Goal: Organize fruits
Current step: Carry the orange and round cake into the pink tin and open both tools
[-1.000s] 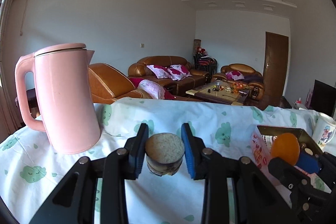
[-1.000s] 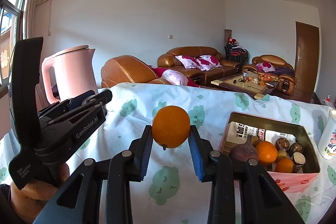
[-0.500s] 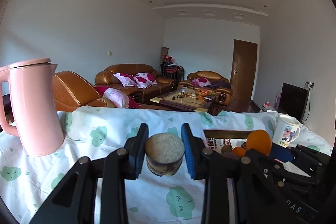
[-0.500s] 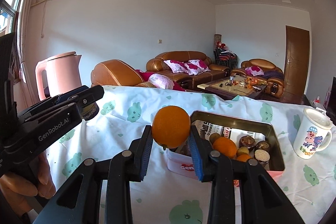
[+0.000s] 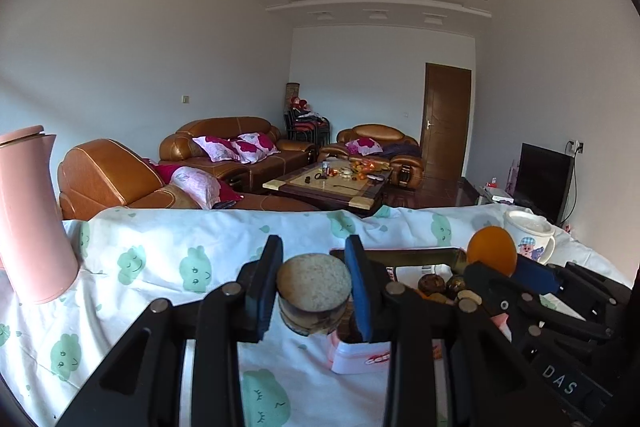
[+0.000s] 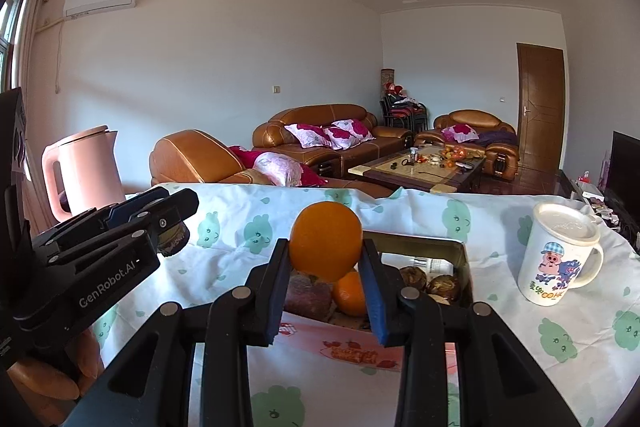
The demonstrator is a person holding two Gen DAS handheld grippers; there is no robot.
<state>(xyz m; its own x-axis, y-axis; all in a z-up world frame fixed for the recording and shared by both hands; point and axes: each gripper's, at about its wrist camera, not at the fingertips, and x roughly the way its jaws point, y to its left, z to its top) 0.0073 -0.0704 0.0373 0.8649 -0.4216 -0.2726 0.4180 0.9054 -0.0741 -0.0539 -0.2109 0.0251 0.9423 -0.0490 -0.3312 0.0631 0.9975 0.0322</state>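
Left wrist view: the left gripper [image 5: 314, 293] holds a brown, flat-topped round fruit [image 5: 313, 294] between its blue-padded fingers [image 5: 267, 291], lifted above the surface [image 5: 168, 255], which is draped in a white cloth printed with green clouds. Just behind and right of the fruit stands an open tin [image 5: 416, 255] holding several small fruits. The right gripper [image 5: 492, 267] enters at far right, gripping an orange [image 5: 491, 255] over the tin. A pink kettle [image 5: 30, 219] stands at left, a lidded mug [image 5: 528, 237] behind the orange.

Right wrist view: the right gripper [image 6: 326, 285] clasps the orange [image 6: 326, 241] between its fingers [image 6: 372, 291], raised above the tin's [image 6: 424, 241] near side. Inside the tin lie a second orange [image 6: 349, 293], a dark red fruit [image 6: 307, 297] and brown ones. The left gripper [image 6: 172, 223] reaches in from the left, carrying its brown fruit [image 6: 173, 239] left of the tin. The mug [image 6: 558, 255] stands right of the tin, the kettle [image 6: 86, 173] at far left.
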